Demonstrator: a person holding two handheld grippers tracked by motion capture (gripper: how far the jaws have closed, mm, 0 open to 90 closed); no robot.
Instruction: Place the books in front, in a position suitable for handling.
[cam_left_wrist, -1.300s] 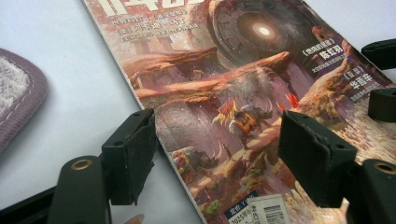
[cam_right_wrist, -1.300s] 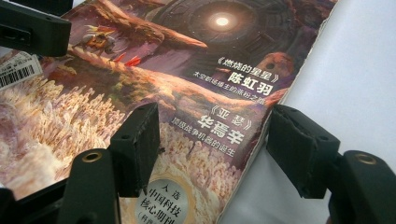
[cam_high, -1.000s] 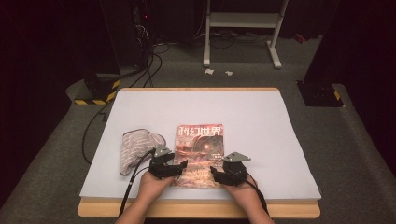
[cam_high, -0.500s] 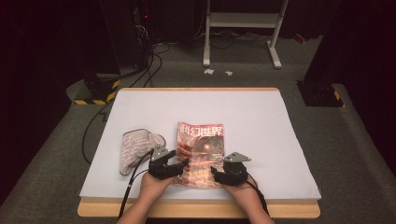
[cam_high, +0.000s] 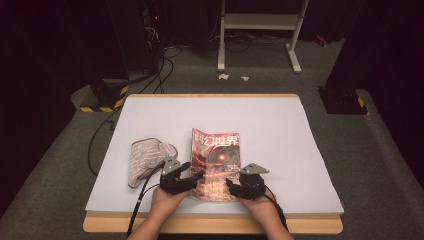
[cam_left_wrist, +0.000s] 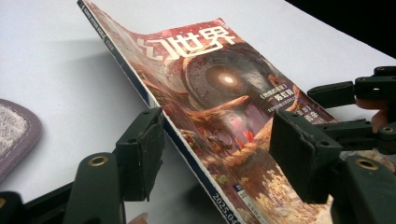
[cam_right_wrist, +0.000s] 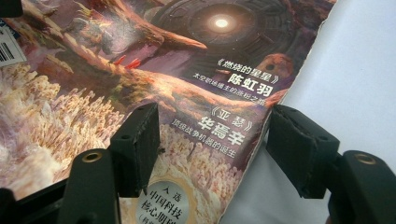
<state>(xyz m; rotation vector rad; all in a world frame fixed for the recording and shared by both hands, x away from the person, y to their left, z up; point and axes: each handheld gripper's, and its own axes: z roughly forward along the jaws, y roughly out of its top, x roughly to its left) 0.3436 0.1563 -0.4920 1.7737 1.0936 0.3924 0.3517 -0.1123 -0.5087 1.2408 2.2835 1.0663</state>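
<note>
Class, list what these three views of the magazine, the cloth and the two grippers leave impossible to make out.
- Magazine: left gripper view, underside and back cover hidden by its own raised cover.
- Magazine's first title character: left gripper view, cut off by the curling spine edge.
- Cloth: high view, weave too small; left gripper view crops it at the edge.
- Right gripper: right gripper view, pad contact unclear.

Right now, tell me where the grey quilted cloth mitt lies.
In the high view, the grey mitt lies on the white tabletop, left of the magazine, beside the left gripper.
</note>
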